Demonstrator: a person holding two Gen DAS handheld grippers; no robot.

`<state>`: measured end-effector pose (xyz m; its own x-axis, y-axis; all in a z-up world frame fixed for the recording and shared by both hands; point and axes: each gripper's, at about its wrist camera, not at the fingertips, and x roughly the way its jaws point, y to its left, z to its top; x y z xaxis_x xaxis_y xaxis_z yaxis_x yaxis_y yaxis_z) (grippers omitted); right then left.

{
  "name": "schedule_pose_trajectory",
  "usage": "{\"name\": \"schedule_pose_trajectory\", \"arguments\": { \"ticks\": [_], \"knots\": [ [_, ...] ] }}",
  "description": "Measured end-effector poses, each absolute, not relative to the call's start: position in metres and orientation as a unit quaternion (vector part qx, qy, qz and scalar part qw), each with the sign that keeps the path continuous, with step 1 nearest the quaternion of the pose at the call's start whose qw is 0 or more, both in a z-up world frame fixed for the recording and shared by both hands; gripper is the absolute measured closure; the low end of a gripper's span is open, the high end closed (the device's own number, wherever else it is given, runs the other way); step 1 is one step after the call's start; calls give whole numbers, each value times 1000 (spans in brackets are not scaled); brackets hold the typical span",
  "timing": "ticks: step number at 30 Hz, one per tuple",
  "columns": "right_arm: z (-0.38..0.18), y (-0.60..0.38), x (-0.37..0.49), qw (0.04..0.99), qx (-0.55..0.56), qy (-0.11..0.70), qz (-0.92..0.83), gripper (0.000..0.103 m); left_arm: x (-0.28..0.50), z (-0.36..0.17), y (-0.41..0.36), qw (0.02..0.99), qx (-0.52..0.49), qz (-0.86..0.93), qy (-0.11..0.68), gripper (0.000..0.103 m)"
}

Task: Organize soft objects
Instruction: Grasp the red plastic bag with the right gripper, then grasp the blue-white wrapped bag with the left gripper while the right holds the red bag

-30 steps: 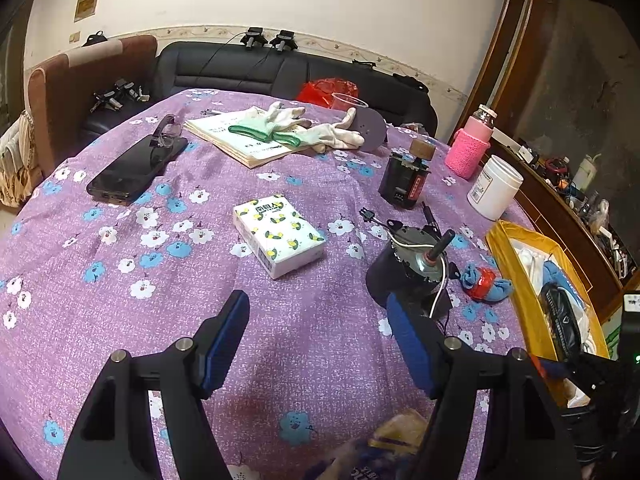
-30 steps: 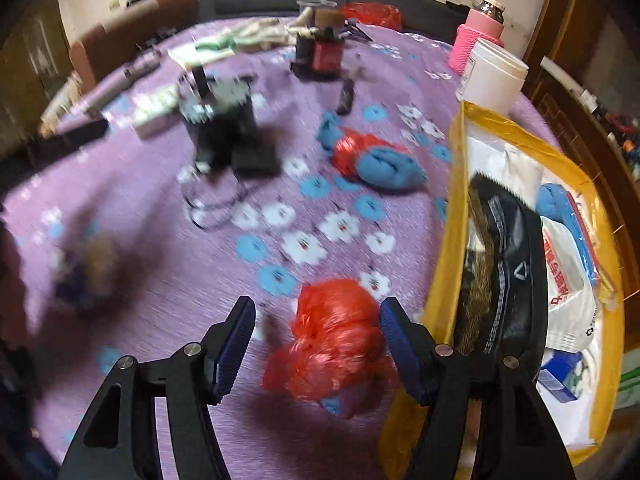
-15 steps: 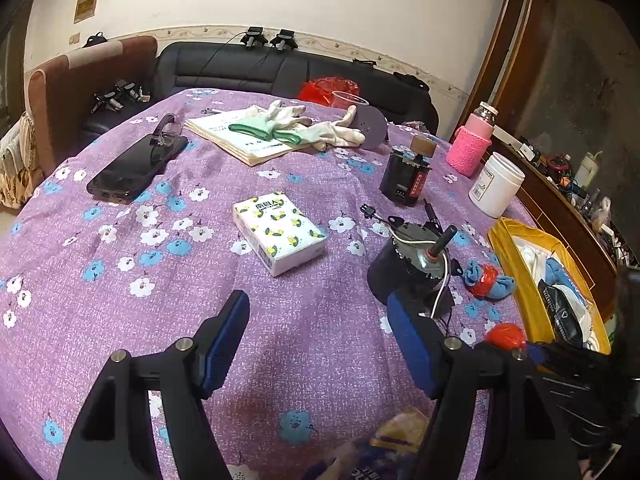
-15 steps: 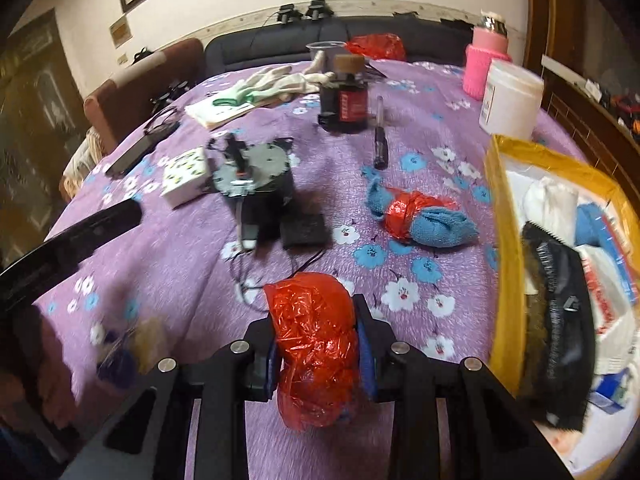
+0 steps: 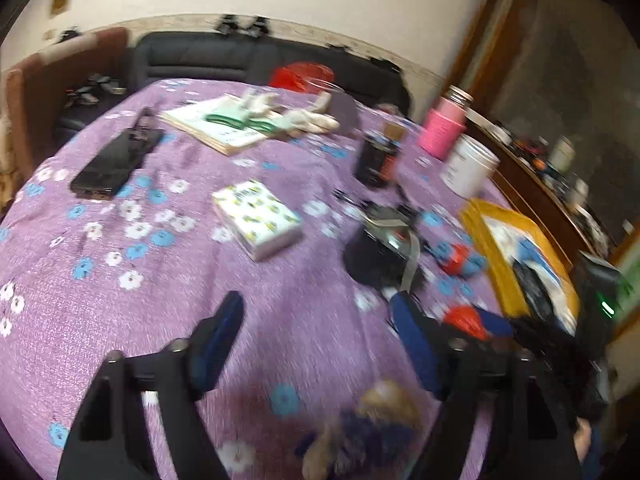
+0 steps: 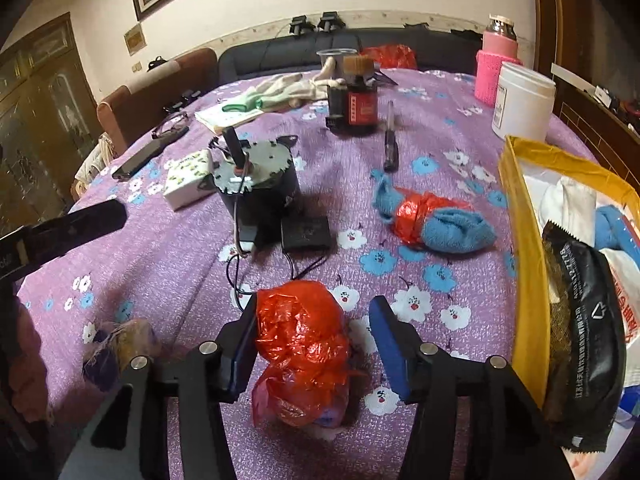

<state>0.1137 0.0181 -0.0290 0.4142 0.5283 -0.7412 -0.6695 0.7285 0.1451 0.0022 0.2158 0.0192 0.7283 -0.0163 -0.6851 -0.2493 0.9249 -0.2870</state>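
Note:
A crumpled red plastic bag (image 6: pixel 304 344) lies on the purple flowered tablecloth between the fingers of my right gripper (image 6: pixel 316 320). Its jaws are opening: the left pad still touches the bag, the right pad stands clear. A blue towel bound in red plastic (image 6: pixel 432 220) lies farther out, beside the yellow bin (image 6: pixel 520 208), which holds cloths and packets. My left gripper (image 5: pixel 316 320) hovers over bare cloth, jaws opening with nothing between them. A fluffy purple and tan bundle (image 5: pixel 368 432) lies just under it. The left wrist view is blurred.
A black motor with loose wires (image 6: pixel 260 184) stands mid-table, a tissue pack (image 5: pixel 260 220) to its left. Farther back are a dark bottle (image 6: pixel 356 100), a pen (image 6: pixel 390 148), a white jar (image 6: pixel 524 100), a phone (image 5: pixel 116 164) and a book with gloves (image 5: pixel 224 128).
My right gripper squeezed the red bag half a second ago and has now spread, its right pad off the bag. The left jaws have widened and that view has swung and blurred.

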Motion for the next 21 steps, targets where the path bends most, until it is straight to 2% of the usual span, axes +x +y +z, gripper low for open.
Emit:
{"name": "schedule_pose_trajectory", "arguments": {
  "ticks": [2, 5, 11, 17, 18, 21],
  "knots": [
    [-31, 17, 113, 831, -81, 409, 369, 46, -9, 23, 208, 913, -151, 24, 379, 17],
    [-30, 16, 112, 836, -80, 404, 363, 63, -28, 25, 193, 916, -97, -4, 390, 15],
    [-28, 10, 116, 833, -55, 408, 368, 63, -48, 2, 159, 902, -11, -78, 425, 13],
    [-28, 12, 113, 830, -57, 408, 376, 63, -26, -18, 151, 889, -3, -47, 455, 13],
    [-28, 12, 113, 829, -56, 408, 377, 63, -21, -22, 149, 887, 2, -41, 460, 17],
    [-28, 11, 113, 830, -54, 407, 378, 63, -13, -31, 145, 881, 3, -26, 472, 48]
  ]
}}
